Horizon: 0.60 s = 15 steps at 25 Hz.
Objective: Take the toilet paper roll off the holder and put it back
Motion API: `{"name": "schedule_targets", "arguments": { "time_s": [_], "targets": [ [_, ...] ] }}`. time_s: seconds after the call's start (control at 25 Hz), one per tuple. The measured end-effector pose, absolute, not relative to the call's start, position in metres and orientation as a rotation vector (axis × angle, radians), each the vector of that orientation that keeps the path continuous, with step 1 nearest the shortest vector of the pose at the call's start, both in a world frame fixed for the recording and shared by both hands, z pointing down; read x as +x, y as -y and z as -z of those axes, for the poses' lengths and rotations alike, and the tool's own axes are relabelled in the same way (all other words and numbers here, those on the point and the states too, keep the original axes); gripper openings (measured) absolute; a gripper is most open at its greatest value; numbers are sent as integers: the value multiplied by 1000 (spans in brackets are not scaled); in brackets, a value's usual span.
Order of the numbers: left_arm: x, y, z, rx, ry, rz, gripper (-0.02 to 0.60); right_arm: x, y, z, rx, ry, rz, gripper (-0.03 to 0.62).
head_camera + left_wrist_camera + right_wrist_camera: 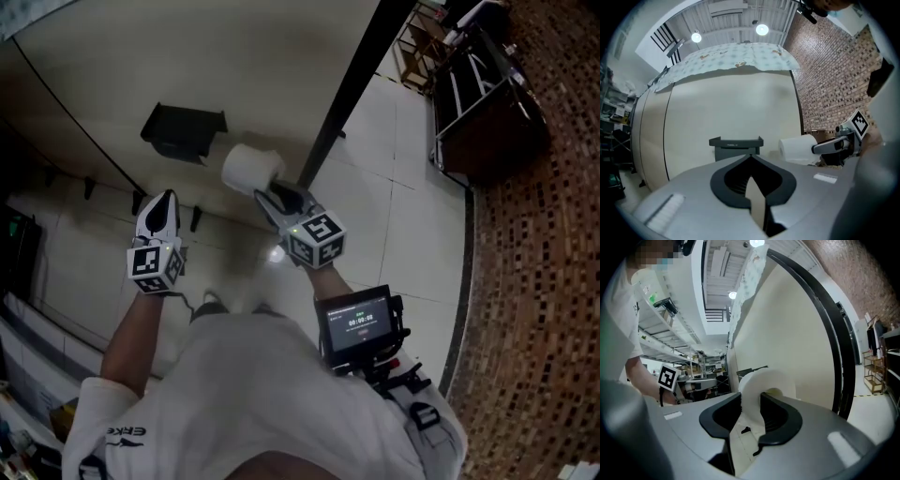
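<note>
The first half of the job looks done. The toilet paper roll [249, 169] is off the holder [184, 131] and hangs in the air just to the holder's right, clear of it and not touching the wall [112, 66].

The right hand-held gripper [274, 194] has the roll. Its own view shows the jaws partly apart and clamped on the white paper, with one pad on the outside. The other pad seems to sit at the core hole, though the angle is too poor to be sure. The roll stands out past the tips toward the wall.

The left hand-held gripper [751, 159] has its jaws fully together with nothing between them. It hovers to the left of the holder and a little nearer the person, pointing at the wall without touching anything.

The holder is a dark bracket fixed to the wall, and it looks bare. From here the bar or peg that would carry the roll is hard to make out.

What is left, as I judge it, is the second half: bring the roll back left to the holder, seat it there, and let go.
</note>
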State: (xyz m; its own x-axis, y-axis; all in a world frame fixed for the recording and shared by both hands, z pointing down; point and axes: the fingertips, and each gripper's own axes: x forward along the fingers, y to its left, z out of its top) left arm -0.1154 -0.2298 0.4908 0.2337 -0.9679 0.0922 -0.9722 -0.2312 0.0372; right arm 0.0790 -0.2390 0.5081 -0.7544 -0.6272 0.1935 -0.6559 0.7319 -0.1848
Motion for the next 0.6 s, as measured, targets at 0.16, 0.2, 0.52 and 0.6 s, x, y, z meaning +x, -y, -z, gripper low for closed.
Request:
{"name": "schedule_targets", "arguments": {
  "time_s": [0.16,0.2,0.52,0.6],
  "targets": [
    [-126,237,-510,2390,1867,-122,2,67,242,-522,1031,2792,-383,138],
    [-128,240,-513,2393,1857,-130,2,66,243,-523,1038,2786,-385,138],
    [-155,279,-537,2434,1766,-209,2,54,257,-528,1125,2739,-390,138],
    [-162,291,-545,2445,1749,-240,3,50,260,-532,1143,2720,-393,138]
  ]
}}
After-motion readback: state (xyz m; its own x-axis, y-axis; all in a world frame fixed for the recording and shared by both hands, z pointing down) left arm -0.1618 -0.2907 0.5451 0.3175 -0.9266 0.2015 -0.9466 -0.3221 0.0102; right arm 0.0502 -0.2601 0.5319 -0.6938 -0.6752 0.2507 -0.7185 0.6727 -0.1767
